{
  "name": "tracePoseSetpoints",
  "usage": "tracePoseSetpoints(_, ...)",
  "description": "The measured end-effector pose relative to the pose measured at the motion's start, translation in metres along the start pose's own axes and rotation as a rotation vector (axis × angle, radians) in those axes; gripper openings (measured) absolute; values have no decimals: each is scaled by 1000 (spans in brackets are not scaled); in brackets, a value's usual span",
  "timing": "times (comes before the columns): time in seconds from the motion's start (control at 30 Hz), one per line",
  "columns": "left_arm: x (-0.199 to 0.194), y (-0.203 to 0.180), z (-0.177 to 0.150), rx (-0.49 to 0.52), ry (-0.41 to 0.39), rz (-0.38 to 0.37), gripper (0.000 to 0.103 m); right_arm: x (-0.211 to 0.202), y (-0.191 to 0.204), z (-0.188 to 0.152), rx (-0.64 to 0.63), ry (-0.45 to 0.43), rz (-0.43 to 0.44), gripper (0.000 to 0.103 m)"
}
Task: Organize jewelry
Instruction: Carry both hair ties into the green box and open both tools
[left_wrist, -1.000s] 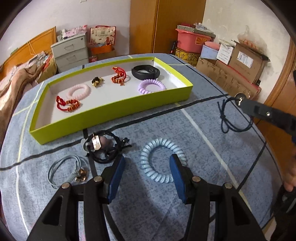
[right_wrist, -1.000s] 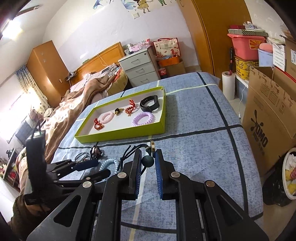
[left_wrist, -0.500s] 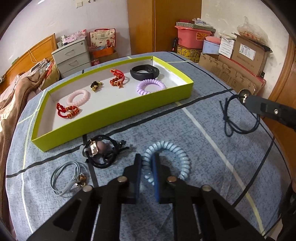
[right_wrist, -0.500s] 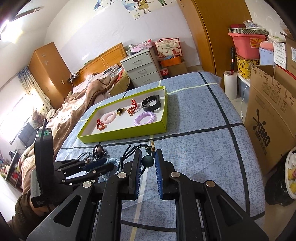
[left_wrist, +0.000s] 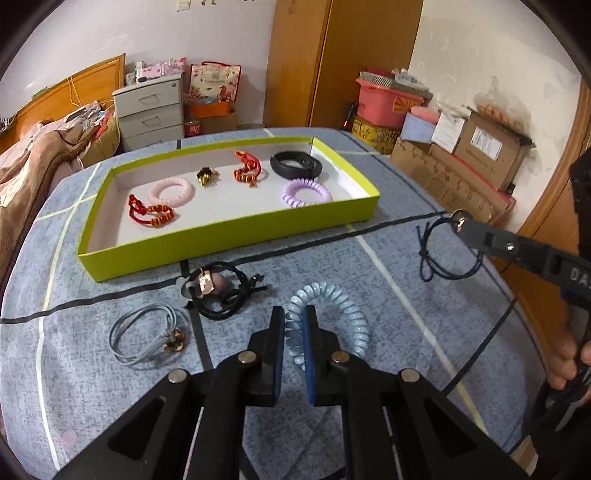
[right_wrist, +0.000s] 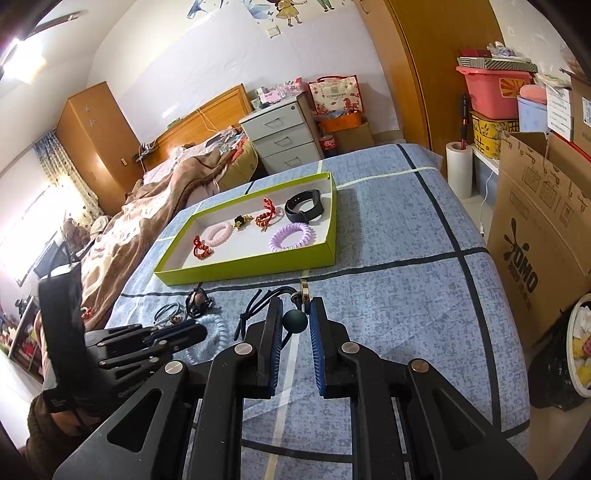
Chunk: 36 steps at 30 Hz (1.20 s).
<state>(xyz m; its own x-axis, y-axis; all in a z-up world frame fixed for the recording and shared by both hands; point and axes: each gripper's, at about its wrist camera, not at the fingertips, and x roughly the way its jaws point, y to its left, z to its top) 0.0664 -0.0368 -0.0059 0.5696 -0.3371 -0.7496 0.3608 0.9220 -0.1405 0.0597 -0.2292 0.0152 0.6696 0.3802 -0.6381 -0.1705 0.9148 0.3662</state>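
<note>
Pinching the light blue coil band (left_wrist: 325, 325) on its left side: the left gripper (left_wrist: 294, 325), fingers squeezed together on the coil. Stretched a bit into an oval, long way running from near the gripper out toward the green tray (left_wrist: 229, 242), rest of the loop bulging off to the right. Cannot tell if lifted off the blue bedspread (left_wrist: 369, 280) or resting on it.

Clamped on a dark cord bracelet (right_wrist: 266, 299): the right gripper (right_wrist: 295, 323), a round dark bead (right_wrist: 295, 320) caught between the fingers. Loop and loose ends hanging out to the left of the fingers, a small gold ring (right_wrist: 303, 286) poking up in front.

Sitting on the bedspread just in front of the tray: a black hair tie with a pink charm (left_wrist: 218, 290) and a grey cord bracelet (left_wrist: 147, 334), side by side, near but not touching.

Lying flat inside the tray: a pink coil band (left_wrist: 170, 190), a red bead bracelet (left_wrist: 149, 212), a small gold and black piece (left_wrist: 207, 175), another red bracelet (left_wrist: 247, 170), a black band (left_wrist: 295, 166) and a purple coil band (left_wrist: 306, 192).
</note>
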Motion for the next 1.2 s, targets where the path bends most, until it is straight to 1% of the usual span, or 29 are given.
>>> tracePoseSetpoints(0.2,-17,9,9,-13,-42,-1,10,0,10,5,-13,-8,2,15)
tracePoseSetpoints(0.4,-28,28,24,-37,-78,3,10,5,16,13,-22,-8,1,15)
tracePoseSetpoints(0.5,-33,42,36,-50,-92,13,10,14,22,24,-32,-7,0,15)
tracePoseSetpoints(0.63,-35,60,54,-52,-106,48,10,31,30,42,-54,0,5,15)
tracePoseSetpoints(0.77,-26,82,69,-78,-91,64,10,56,39,60,-78,22,10,15)
tracePoseSetpoints(0.9,-9,96,79,-77,-62,89,10,86,43,73,-84,60,31,15)
tracePoseSetpoints(1.0,7,108,82,-87,-27,114,10,112,49,80,-104,99,19,15)
tracePoseSetpoints(1.2,32,122,79,-78,30,171,10,147,56,88,-140,148,22,15)
